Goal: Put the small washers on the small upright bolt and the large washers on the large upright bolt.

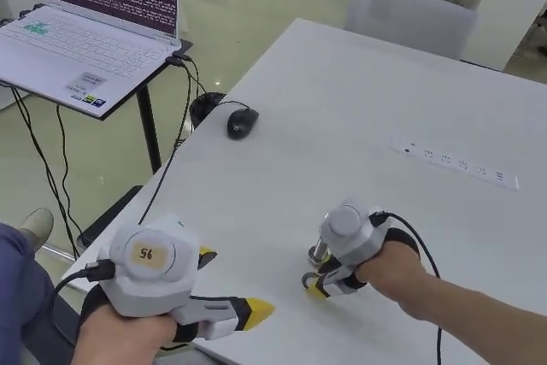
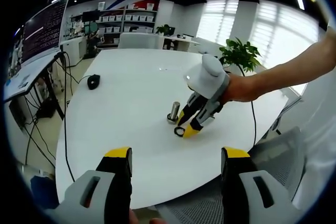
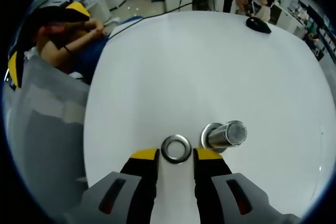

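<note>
A steel upright bolt stands on the white table, with what looks like a ring round its foot. My right gripper is shut on a metal washer, which lies flat between its yellow fingertips just left of the bolt. In the head view the right gripper holds the washer low over the table, just in front of the bolt. My left gripper hangs open and holding nothing at the table's near left edge. Its own view has the left gripper facing the washer and the bolt.
A black mouse with its cable lies near the table's left edge. A white power strip lies at the far right. A laptop stands on a side stand to the left, and a grey chair is behind the table.
</note>
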Demonstrator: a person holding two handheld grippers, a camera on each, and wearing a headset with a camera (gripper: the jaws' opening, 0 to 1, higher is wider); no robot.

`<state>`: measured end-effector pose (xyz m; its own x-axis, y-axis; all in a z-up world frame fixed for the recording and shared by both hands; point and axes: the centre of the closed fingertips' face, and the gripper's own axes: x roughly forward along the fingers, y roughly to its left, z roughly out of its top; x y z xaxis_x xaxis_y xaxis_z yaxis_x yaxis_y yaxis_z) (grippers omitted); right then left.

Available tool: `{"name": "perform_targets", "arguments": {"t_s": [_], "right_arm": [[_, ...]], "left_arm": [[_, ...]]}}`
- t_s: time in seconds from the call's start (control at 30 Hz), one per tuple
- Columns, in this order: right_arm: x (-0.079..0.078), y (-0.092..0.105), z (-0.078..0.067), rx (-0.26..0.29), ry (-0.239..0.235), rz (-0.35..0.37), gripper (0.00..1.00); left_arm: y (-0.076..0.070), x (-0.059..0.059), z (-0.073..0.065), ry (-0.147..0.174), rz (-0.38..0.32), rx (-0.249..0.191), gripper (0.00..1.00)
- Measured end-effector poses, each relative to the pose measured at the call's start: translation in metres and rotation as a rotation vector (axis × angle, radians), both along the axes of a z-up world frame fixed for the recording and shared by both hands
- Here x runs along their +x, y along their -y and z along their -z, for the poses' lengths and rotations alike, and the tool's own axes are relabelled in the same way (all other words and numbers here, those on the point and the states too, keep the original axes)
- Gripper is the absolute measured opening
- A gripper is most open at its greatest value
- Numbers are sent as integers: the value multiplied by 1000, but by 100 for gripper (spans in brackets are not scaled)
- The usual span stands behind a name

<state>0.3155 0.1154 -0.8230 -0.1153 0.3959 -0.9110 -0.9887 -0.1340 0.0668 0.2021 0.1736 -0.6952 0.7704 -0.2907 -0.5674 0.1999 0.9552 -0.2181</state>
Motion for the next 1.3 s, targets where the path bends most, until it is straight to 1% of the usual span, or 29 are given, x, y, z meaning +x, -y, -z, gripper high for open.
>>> {"name": "perform_targets", "arguments": {"t_s": [0.1,0.13,0.23,0.27,0.37,0.5,0.57,0.63,0.73,0.77,0.8,0.83,0.93,0.97,1.13,1.3], "right_arm": [[-3,1,1,-9,6,-19,28],[-6,2,0,-11,-1,-20,27],[-21,5,0,-6,-41,-19,27],[-26,6,0,0,-48,-21,27],[-36,9,1,3,-42,-47,26],[-44,7,1,22,-25,-138,28],[-40,7,2,12,16,-197,27],[-41,5,2,10,33,-240,28],[-42,5,3,1,73,-362,29],[-42,5,3,-1,82,-387,29],[-43,4,4,5,78,-405,29],[-42,4,5,3,71,-391,29],[-41,4,6,11,69,-405,27],[-41,4,5,11,70,-399,25],[-41,4,7,4,81,-389,24],[-45,5,5,20,62,-323,23]], "left_arm": [[-1,0,0,-1,-2,-1,68],[-1,0,0,0,-3,0,68],[-1,1,-1,3,-4,-1,68],[-1,1,-1,4,-4,-2,68],[0,2,0,4,-1,-3,68],[2,3,0,3,7,-2,68],[2,3,0,3,11,-1,68],[3,3,0,4,16,0,68],[4,4,-1,4,18,1,68],[3,4,-1,5,18,2,68],[3,4,-1,5,18,2,68],[4,3,-1,6,18,-1,68],[4,3,1,4,16,-2,68],[5,3,1,4,16,-2,68],[6,3,1,5,12,-7,68],[3,3,-1,6,8,-1,68]]}}
